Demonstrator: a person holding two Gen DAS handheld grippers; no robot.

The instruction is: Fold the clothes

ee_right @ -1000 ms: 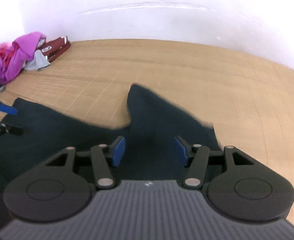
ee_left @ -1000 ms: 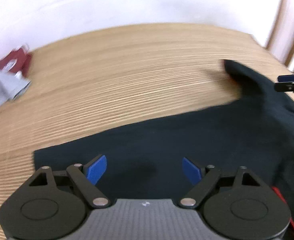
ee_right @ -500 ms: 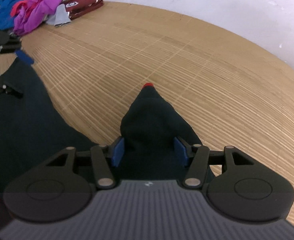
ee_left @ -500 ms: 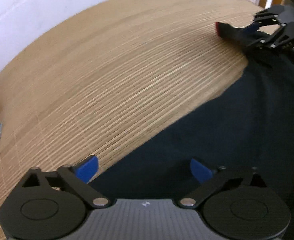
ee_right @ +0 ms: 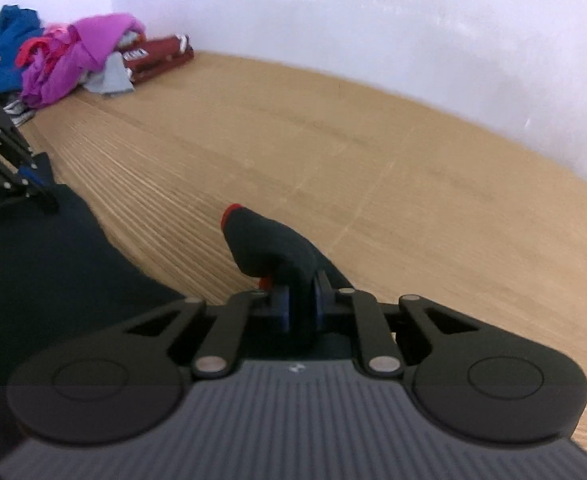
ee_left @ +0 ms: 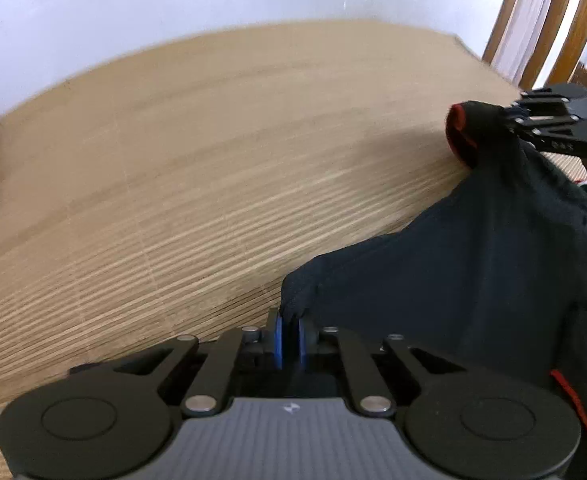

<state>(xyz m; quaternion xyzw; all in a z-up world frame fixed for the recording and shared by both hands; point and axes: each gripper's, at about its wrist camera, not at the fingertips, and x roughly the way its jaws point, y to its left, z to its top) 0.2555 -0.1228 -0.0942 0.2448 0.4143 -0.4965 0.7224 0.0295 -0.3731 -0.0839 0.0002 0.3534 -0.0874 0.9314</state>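
Note:
A dark navy garment (ee_left: 473, 272) with red trim lies on the slatted wooden surface (ee_left: 213, 184). My left gripper (ee_left: 289, 326) is shut on a pinched corner of its hem, lifted a little off the wood. In the right wrist view my right gripper (ee_right: 300, 300) has the garment's sleeve (ee_right: 269, 240) between its blue pads; the jaws are closing and press on the cloth. The red-edged cuff (ee_right: 231, 212) sticks out ahead of them. Each gripper shows in the other's view: the right gripper (ee_left: 533, 120) and the left gripper (ee_right: 33, 176).
A heap of purple, blue and grey clothes (ee_right: 69, 56) and a folded maroon garment (ee_right: 157, 58) sit at the far left by the white wall. A wooden door frame (ee_left: 533, 20) stands beyond the surface's right end.
Both grippers went from wide open over the flat garment to closed on it: the left on the hem corner, the right on the sleeve. Both pinched parts now stand raised.

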